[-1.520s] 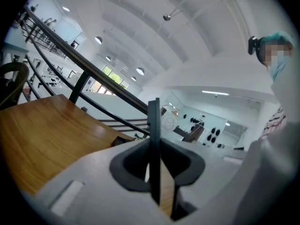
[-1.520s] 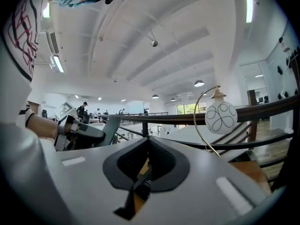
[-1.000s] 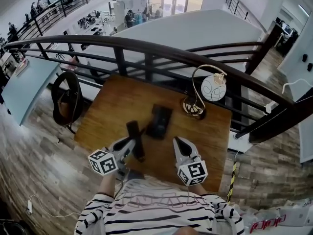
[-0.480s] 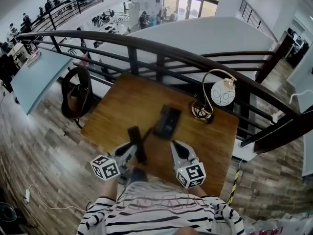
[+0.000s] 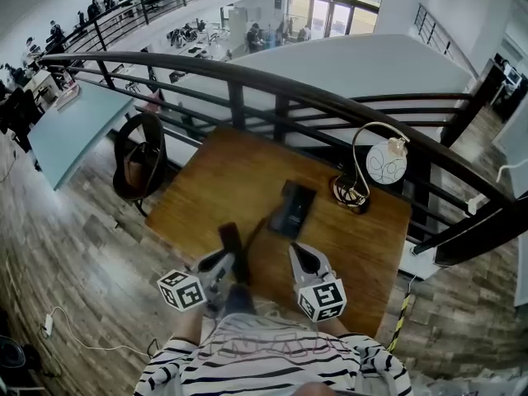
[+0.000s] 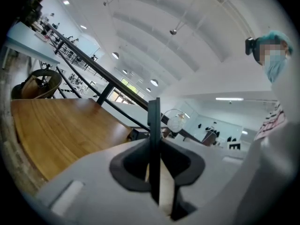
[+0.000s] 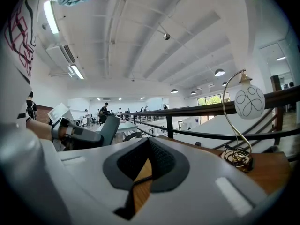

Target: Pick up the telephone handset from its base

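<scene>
The black telephone handset (image 5: pixel 232 239) is clamped in my left gripper (image 5: pixel 224 262) and hangs over the near part of the wooden table (image 5: pixel 219 180), apart from its black base (image 5: pixel 292 209). In the left gripper view the handset (image 6: pixel 154 125) stands edge-on between the jaws of the left gripper (image 6: pixel 157 177), with the base (image 6: pixel 137 134) lying beyond it. My right gripper (image 5: pixel 297 256) is beside it to the right, shut with nothing in it. In the right gripper view the right gripper (image 7: pixel 146 159) has its pads together, and the held handset (image 7: pixel 110 128) shows at the left.
A gold-stemmed lamp with a white globe (image 5: pixel 385 163) stands at the table's far right corner. A dark railing (image 5: pixel 272 93) runs behind the table, with an open drop past it. A round chair holding a bag (image 5: pixel 139 167) sits left of the table.
Both grippers have drawn back toward the table's near edge. The handset went with the left gripper, farther from the base. The head view has shifted a little.
</scene>
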### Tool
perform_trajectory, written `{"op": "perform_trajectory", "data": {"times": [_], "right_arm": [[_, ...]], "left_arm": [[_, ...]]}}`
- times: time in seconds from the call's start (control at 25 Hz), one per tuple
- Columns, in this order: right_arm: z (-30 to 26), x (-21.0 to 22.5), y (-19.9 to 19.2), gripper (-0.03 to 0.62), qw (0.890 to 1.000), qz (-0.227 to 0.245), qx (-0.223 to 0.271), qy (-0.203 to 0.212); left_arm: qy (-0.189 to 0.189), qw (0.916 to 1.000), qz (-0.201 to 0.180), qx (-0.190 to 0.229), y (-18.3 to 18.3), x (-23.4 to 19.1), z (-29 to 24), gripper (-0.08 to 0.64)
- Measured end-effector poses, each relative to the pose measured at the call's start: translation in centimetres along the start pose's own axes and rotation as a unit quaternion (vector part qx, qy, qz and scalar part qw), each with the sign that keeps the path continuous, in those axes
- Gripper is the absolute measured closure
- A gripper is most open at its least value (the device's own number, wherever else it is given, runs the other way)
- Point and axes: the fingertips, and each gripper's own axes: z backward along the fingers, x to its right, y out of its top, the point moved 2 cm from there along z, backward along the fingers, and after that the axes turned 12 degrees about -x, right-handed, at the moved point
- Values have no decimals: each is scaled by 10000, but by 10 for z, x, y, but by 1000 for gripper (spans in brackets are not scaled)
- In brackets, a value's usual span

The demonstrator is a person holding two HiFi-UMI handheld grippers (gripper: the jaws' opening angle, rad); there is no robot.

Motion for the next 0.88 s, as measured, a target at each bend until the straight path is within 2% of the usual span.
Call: {"op": "perform_trajectory", "data": {"times": [0.88], "right_arm": [[14, 9, -15, 592, 9995, -138, -87, -254]], "left_arm": [[-102, 9999, 59, -79, -9, 8, -12, 491]]}}
